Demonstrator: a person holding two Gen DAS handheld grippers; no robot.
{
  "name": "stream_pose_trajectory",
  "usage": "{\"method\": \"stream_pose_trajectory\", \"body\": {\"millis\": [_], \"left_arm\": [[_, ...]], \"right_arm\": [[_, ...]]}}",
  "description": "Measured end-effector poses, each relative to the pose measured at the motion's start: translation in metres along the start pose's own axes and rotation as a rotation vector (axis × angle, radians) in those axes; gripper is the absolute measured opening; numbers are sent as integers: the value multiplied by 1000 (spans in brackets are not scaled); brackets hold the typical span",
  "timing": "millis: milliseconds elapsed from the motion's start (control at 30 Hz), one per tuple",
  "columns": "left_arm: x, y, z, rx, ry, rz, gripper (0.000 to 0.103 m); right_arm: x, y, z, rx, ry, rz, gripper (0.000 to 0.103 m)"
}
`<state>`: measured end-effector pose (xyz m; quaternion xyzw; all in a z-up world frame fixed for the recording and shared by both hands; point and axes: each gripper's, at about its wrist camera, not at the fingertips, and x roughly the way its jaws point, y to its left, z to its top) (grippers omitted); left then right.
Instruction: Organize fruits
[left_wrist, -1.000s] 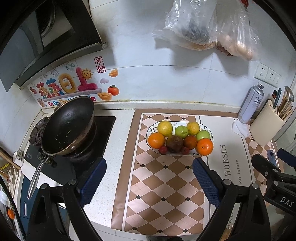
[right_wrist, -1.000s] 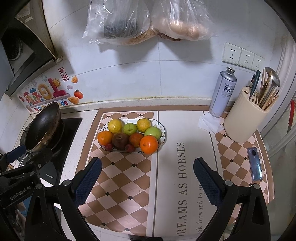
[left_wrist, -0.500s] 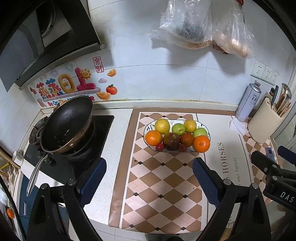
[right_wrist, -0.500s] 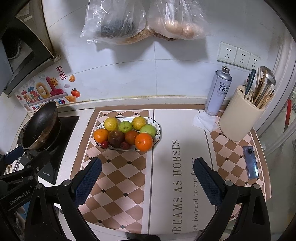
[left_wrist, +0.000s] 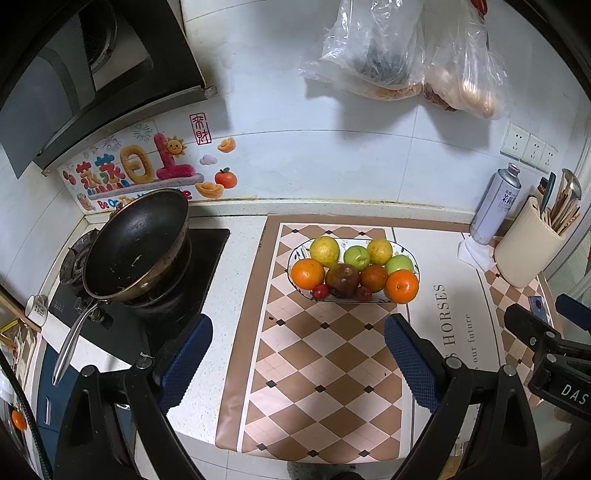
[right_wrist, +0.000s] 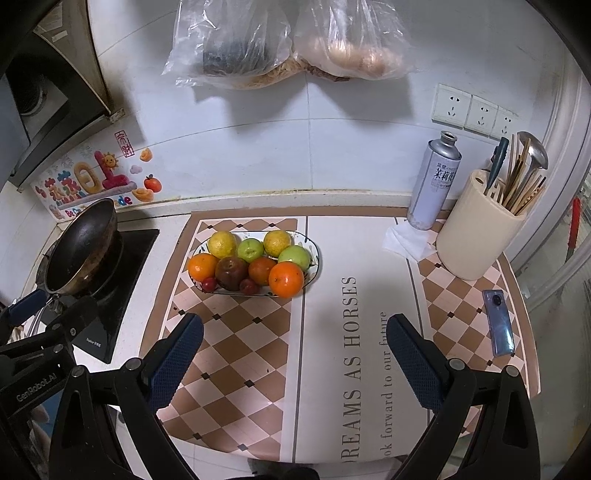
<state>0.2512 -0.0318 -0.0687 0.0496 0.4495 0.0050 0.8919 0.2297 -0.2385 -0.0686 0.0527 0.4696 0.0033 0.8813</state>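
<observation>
An oval patterned plate (left_wrist: 293, 254) (right_wrist: 314, 248) stands on the checkered mat, filled with fruit: oranges (left_wrist: 402, 285) (right_wrist: 286, 279), two yellow citrus (left_wrist: 324, 251) (right_wrist: 222, 244), two green apples (left_wrist: 357, 257) (right_wrist: 250, 250), a dark red apple (left_wrist: 342, 280) (right_wrist: 231, 273) and small red fruits (left_wrist: 320, 291) (right_wrist: 209, 284). My left gripper (left_wrist: 298, 350) is open and empty, held above the mat in front of the plate. My right gripper (right_wrist: 294, 349) is open and empty, in front and to the right of the plate.
A black wok (left_wrist: 136, 243) sits on the stove at left. A spray can (right_wrist: 434, 181), a tissue (right_wrist: 406, 240) and a cream utensil holder (right_wrist: 476, 229) stand at back right. A phone (right_wrist: 498, 321) lies on the mat at right. Plastic bags (right_wrist: 280, 40) hang on the wall.
Both grippers have pulled back and up from the counter, so the plate of fruit looks smaller and farther. Both stay open and empty. Nothing on the counter has moved.
</observation>
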Motion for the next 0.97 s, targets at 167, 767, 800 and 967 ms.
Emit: {"method": "stream_pose_trajectory", "body": {"millis": [167, 767, 800, 967], "left_arm": [[-3, 0, -2, -4, -5, 1, 95], [-7, 2, -8, -16, -6, 10, 103], [-7, 2, -8, -16, -5, 9, 103], [-10, 3, -11, -24, -10, 5, 103]], "right_arm": [[-2, 0, -1, 1, -3, 4, 102], [-7, 1, -1, -10, -7, -3, 102], [-7, 1, -1, -10, -6, -2, 102], [-7, 1, -1, -10, -7, -1, 102]]}}
